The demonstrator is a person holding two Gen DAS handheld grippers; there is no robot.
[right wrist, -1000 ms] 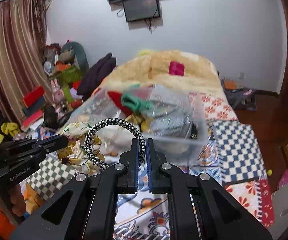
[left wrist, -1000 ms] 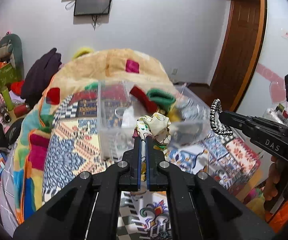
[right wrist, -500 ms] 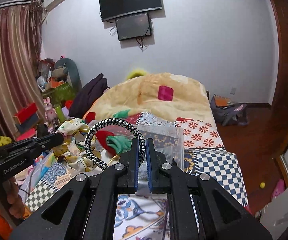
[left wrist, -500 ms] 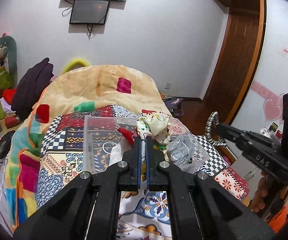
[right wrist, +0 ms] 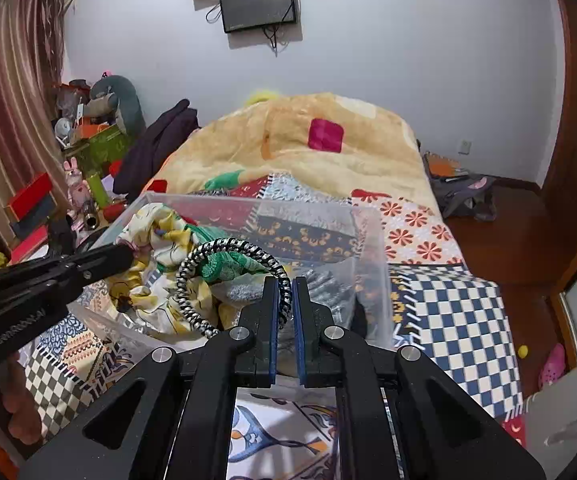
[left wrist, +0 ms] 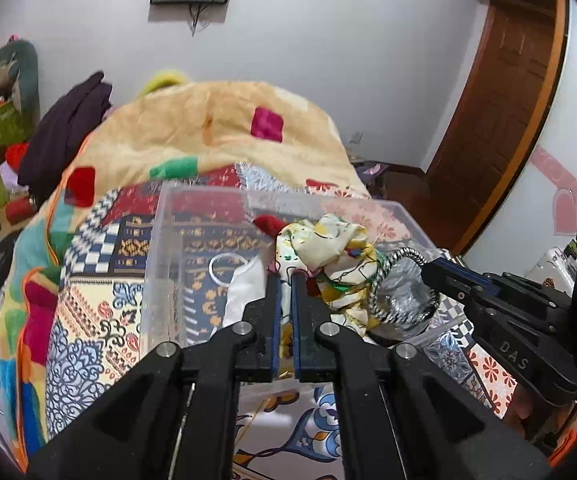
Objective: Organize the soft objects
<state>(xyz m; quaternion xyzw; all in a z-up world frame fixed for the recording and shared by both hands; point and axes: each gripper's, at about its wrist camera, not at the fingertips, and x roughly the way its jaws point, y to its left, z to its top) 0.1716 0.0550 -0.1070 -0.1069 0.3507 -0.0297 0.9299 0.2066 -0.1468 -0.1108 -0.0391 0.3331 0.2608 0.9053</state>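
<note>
Here the left gripper (left wrist: 284, 280) has its two blue-padded fingers pressed nearly together on a crumpled patterned cloth (left wrist: 328, 244), cream and yellow with red and green marks, which bunches up above the fingertips. In the right wrist view the same cloth (right wrist: 156, 236) sits at the tip of the left gripper (right wrist: 122, 254), over the near left part of the bin.

The right gripper (right wrist: 284, 296) is likewise pinched narrow on a black-and-white braided hair band (right wrist: 204, 258); one side of the loop runs between the pads while the rest arcs up and to the left. From the left wrist view the hair band (left wrist: 384, 284) hangs off the right gripper (left wrist: 432, 270), just beside the cloth and touching its folds.

Both held things are above a clear plastic storage bin (right wrist: 368, 248) that rests on the bed. Inside it lie a green knitted piece (right wrist: 224, 266), a grey glittery fabric (right wrist: 328, 292), a red item (left wrist: 268, 224), a white cloth (left wrist: 244, 292) and a thin white ring (left wrist: 226, 266) on the floor of the bin.

The bin stands on a patchwork quilt (right wrist: 448, 312), with a tan blanket (right wrist: 288, 140) heaped behind it. A dark screen (right wrist: 260, 2) hangs on the white wall, and a wooden door (left wrist: 500, 120) stands to the right.
</note>
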